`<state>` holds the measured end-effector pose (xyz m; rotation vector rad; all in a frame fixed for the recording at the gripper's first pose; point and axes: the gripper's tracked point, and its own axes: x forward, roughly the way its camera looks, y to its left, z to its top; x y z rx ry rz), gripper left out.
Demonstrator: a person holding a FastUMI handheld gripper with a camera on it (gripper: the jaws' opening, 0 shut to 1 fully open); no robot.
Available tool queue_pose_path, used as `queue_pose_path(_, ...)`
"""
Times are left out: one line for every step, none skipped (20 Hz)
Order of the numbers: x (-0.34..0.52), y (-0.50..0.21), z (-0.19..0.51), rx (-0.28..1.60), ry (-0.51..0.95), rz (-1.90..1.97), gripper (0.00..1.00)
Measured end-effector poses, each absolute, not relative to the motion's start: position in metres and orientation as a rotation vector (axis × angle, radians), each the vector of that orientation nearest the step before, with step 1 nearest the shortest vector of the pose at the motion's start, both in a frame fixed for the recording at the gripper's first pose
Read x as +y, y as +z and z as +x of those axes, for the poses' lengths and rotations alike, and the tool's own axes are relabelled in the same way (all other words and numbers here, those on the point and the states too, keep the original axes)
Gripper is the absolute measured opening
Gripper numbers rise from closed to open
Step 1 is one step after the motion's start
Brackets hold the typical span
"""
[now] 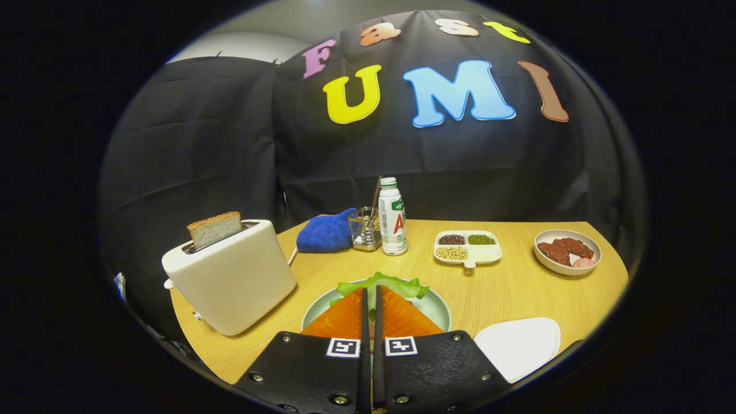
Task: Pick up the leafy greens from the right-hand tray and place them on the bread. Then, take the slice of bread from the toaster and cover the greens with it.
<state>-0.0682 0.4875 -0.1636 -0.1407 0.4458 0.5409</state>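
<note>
Gripper view. Claw (371, 299): two fingers drawn together with a thin slit between them, tips over a round plate (440, 307); leafy greens (382, 283) show just past the tips. Whether both fingers press on a leaf cannot be told from here; the leaves spread to either side of the tips and look to be resting on the plate. The bread that should lie under the greens is hidden behind the fingers.

Empty white tray (520, 345): right of the claw, near it, on the wooden table (506, 282).

Toaster (230, 276): left of the claw, slightly ahead; slice of bread (214, 228) stands up out of its slot.

Beyond the claw: blue mitt (326, 232), wire holder (364, 228), bottle (392, 217), divided dish of beans (467, 247); further right, bowl of meat (567, 251).

Judgement on the step: greens appear delivered, so part the fingers fully and lift straight back so no leaf drags off. Then swing left and approach the slice from above, fingers either side of its flat faces, avoiding the toaster body.
</note>
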Motion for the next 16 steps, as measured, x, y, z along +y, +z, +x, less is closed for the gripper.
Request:
queue_pose_path(0.488,-0.169,-0.067,0.450,0.530,-0.146,0.02)
queue_pose_path(0.487,-0.176,-0.066,0.452,0.521,-0.157,0.02)
queue_pose_path(0.486,-0.182,-0.066,0.457,0.512,-0.168,0.02)
queue_pose_path(0.485,-0.189,-0.068,0.465,0.504,-0.175,0.03)
queue_pose_path(0.484,-0.192,-0.070,0.471,0.500,-0.182,0.03)
queue_pose_path(0.484,-0.195,-0.072,0.476,0.496,-0.189,0.05)
queue_pose_path(0.485,-0.196,-0.074,0.478,0.494,-0.192,0.05)
queue_pose_path(0.485,-0.197,-0.076,0.478,0.493,-0.196,0.10)
queue_pose_path(0.485,-0.197,-0.077,0.475,0.489,-0.203,0.11)
queue_pose_path(0.485,-0.197,-0.078,0.470,0.489,-0.212,0.14)
queue_pose_path(0.486,-0.196,-0.080,0.464,0.487,-0.219,0.16)
queue_pose_path(0.486,-0.195,-0.083,0.459,0.486,-0.222,0.16)
queue_pose_path(0.488,-0.191,-0.087,0.456,0.493,-0.221,0.17)
queue_pose_path(0.489,-0.188,-0.091,0.450,0.503,-0.221,0.31)
queue_pose_path(0.490,-0.185,-0.093,0.439,0.504,-0.226,0.40)
queue_pose_path(0.487,-0.182,-0.093,0.422,0.497,-0.232,0.46)
